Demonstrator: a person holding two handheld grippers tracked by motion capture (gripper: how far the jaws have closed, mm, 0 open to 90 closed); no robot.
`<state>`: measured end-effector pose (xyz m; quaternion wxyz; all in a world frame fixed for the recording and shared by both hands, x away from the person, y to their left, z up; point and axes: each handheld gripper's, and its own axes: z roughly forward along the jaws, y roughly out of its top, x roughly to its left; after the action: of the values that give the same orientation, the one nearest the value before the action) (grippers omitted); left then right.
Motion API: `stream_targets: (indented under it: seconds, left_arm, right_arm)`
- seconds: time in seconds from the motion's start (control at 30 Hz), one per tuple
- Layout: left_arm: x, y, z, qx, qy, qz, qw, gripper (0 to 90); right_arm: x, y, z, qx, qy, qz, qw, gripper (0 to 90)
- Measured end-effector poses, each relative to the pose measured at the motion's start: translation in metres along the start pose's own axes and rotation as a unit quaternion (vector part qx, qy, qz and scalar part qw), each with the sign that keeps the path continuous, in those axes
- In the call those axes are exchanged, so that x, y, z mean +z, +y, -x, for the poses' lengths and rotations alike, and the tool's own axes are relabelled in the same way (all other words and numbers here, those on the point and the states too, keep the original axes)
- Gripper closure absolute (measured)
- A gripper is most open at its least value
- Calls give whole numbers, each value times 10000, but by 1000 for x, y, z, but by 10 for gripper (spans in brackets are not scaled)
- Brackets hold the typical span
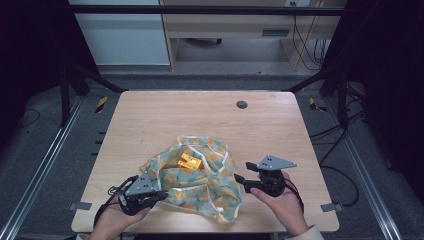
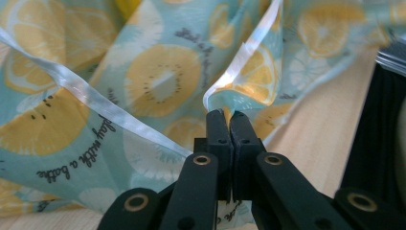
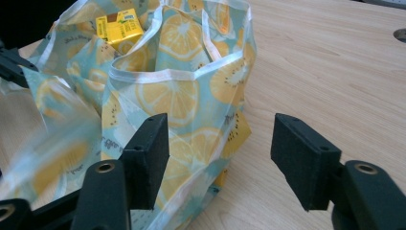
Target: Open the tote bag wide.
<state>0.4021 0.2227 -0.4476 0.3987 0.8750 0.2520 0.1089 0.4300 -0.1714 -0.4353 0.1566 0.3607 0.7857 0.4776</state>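
Crumpled teal fruit-print cloth with white trim (image 1: 200,177) on wooden table (image 1: 150,115), near edge; soft, light, likely slippery; left gripper (image 2: 229,125) clamped on its trimmed edge; right gripper (image 3: 220,160) wide open, empty; trim looks best hold.

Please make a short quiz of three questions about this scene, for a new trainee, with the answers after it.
1. True or false: the left gripper is shut on the fruit-print cloth.
2. What lies on the cloth? A) yellow carton B) red mug C) spoon
3. How do the jaws of the right gripper stand?

Key:
1. True; it pinches the white-trimmed edge.
2. A, the yellow carton.
3. Wide apart, holding nothing, beside the cloth.
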Motion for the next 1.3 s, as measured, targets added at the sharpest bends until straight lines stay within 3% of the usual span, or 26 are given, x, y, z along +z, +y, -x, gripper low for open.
stream_targets:
  seconds: [0.1, 0.2, 0.27, 0.37, 0.4, 0.43, 0.6, 0.63, 0.67, 0.7, 0.73, 0.77, 0.83, 0.93, 1.0, 1.03, 1.07, 1.1, 1.2, 1.27, 1.3]
  left_arm:
    - [-2, 0, -6, -169, 147, 125, 9997, 896]
    - [0, -3, -9, -246, 234, 37, 9994, 896]
    - [3, -4, -11, -267, 288, -31, 9992, 895]
    - [4, -5, -11, -261, 298, -77, 9992, 895]
    - [5, -4, -11, -249, 346, -109, 9990, 895]
    - [6, -5, -11, -223, 368, -173, 9989, 894]
    - [9, -7, -10, -233, 357, -265, 9987, 892]
    - [9, -7, -10, -236, 361, -303, 9986, 892]
    - [9, -7, -10, -249, 370, -319, 9985, 892]
    - [10, -8, -10, -279, 397, -334, 9983, 893]
    - [10, -8, -10, -279, 397, -334, 9983, 894]
    - [10, -8, -10, -282, 401, -376, 9981, 894]
    - [11, -9, -11, -301, 409, -412, 9979, 894]
    - [8, -8, -11, -264, 442, -292, 9982, 886]
    - [5, -7, -11, -272, 464, -172, 9984, 827]
    - [0, -3, -9, -279, 559, 83, 9980, 743]
    - [0, -3, -9, -279, 559, 83, 9980, 699]
    - [-8, 4, -5, -227, 607, 388, 9971, 635]
    - [-18, 20, 1, -196, 505, 819, 9952, 446]
    - [-19, 26, 1, -161, 445, 896, 9949, 371]
    - [-19, 38, 0, -154, 440, 884, 9950, 342]
  right_arm:
    - [3, 7, -8, -127, 110, 62, 9998, 382]
    - [8, 13, -17, -236, 248, 91, 9994, 341]
    - [13, 15, -22, -264, 284, 73, 9992, 320]
    - [24, 23, -37, -557, 333, 23, 9979, 286]
    - [24, 23, -37, -557, 333, 23, 9979, 286]
    - [30, 29, -47, -743, 427, 29, 9963, 279]
    - [48, 35, -54, -942, 512, -191, 9941, 295]
    - [56, 36, -54, -1028, 473, -397, 9928, 416]
    - [56, 36, -54, -1028, 473, -397, 9928, 416]
    - [60, 36, -53, -1096, 454, -576, 9913, 592]
    - [60, 36, -53, -1096, 454, -576, 9913, 592]
    - [60, 36, -50, -1092, 498, -630, 9908, 761]
    - [58, 38, -47, -1051, 500, -576, 9915, 832]
    - [52, 42, -41, -1008, 504, -420, 9927, 835]
    - [50, 44, -39, -997, 514, -374, 9930, 834]
    - [47, 48, -37, -980, 519, -285, 9934, 831]
    - [47, 48, -37, -980, 519, -285, 9934, 831]
    - [46, 49, -35, -992, 506, -243, 9935, 828]
    - [44, 51, -34, -959, 491, -206, 9940, 824]
    - [43, 52, -34, -964, 491, -179, 9940, 824]
    - [43, 53, -33, -948, 497, -194, 9941, 822]
